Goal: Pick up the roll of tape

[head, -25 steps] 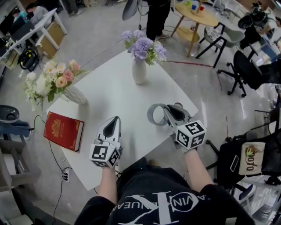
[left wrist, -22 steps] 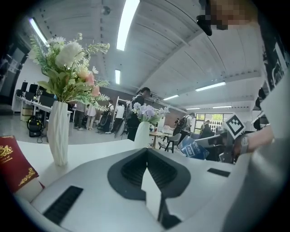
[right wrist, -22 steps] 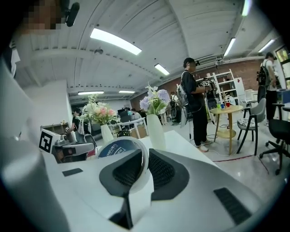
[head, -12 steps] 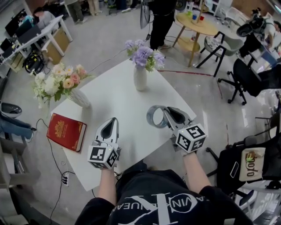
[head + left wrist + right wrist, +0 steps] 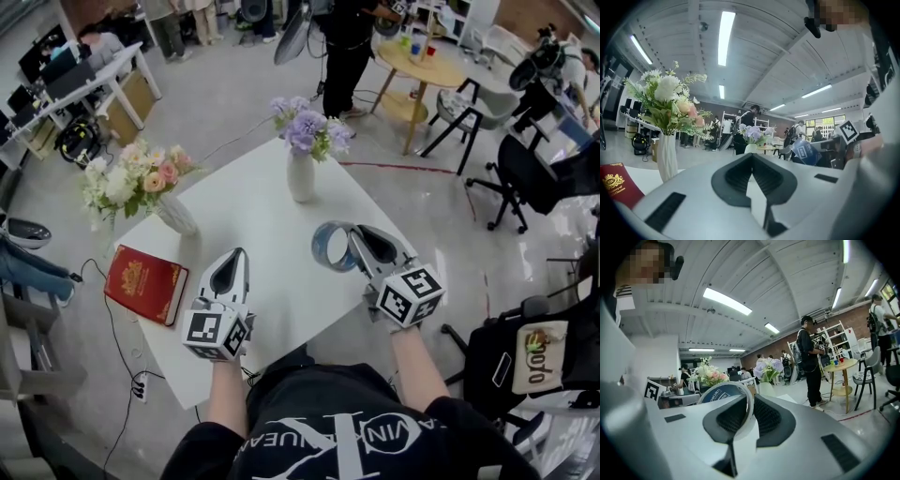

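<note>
The roll of tape point(image 5: 328, 247), a grey ring with a blue printed core, hangs above the white table point(image 5: 267, 220), with my right gripper point(image 5: 354, 242) shut on its rim. In the right gripper view the ring's wall point(image 5: 725, 393) sits pinched between the dark pads point(image 5: 765, 417), and the gripper point(image 5: 751, 400) points about level. My left gripper point(image 5: 234, 257) hovers over the table's near left part, jaws together and empty. Its tips meet in the left gripper view point(image 5: 751, 157), where the held tape point(image 5: 806, 152) shows at the right.
A white vase of purple flowers point(image 5: 300, 172) stands at the table's far side. A vase of white and pink flowers point(image 5: 174, 214) and a red book point(image 5: 144, 283) lie at its left. Black chairs point(image 5: 511, 164), a round wooden table point(image 5: 424, 52) and a standing person point(image 5: 345, 42) are beyond.
Both grippers have risen a little above the table. The tape has gone up with the right gripper, still held; the left jaws have stayed together.
</note>
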The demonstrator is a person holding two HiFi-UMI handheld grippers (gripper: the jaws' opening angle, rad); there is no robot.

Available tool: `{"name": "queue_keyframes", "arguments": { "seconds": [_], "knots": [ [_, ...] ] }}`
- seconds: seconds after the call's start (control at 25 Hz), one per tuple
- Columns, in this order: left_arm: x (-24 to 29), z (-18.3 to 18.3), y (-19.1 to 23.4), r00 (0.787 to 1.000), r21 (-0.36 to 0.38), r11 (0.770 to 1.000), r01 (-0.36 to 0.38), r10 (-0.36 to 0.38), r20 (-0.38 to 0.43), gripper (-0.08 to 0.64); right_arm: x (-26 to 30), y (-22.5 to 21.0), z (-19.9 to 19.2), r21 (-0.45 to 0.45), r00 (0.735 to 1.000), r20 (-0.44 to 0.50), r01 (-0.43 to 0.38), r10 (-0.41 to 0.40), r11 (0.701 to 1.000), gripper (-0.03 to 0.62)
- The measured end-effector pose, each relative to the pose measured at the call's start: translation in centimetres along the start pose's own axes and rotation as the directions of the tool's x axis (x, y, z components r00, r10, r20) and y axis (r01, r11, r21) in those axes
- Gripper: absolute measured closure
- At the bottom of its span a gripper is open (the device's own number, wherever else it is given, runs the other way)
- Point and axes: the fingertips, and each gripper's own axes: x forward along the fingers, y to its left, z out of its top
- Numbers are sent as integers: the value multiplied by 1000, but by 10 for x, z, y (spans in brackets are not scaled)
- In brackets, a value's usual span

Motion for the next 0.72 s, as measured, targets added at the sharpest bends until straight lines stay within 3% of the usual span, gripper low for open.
{"name": "queue_keyframes", "arguments": {
  "seconds": [0.72],
  "knots": [
    [-11,40,9,995,36,998,-48,44,86,561,4,15,36,-17,994,91,-55,56,998,531]
  ]
}}
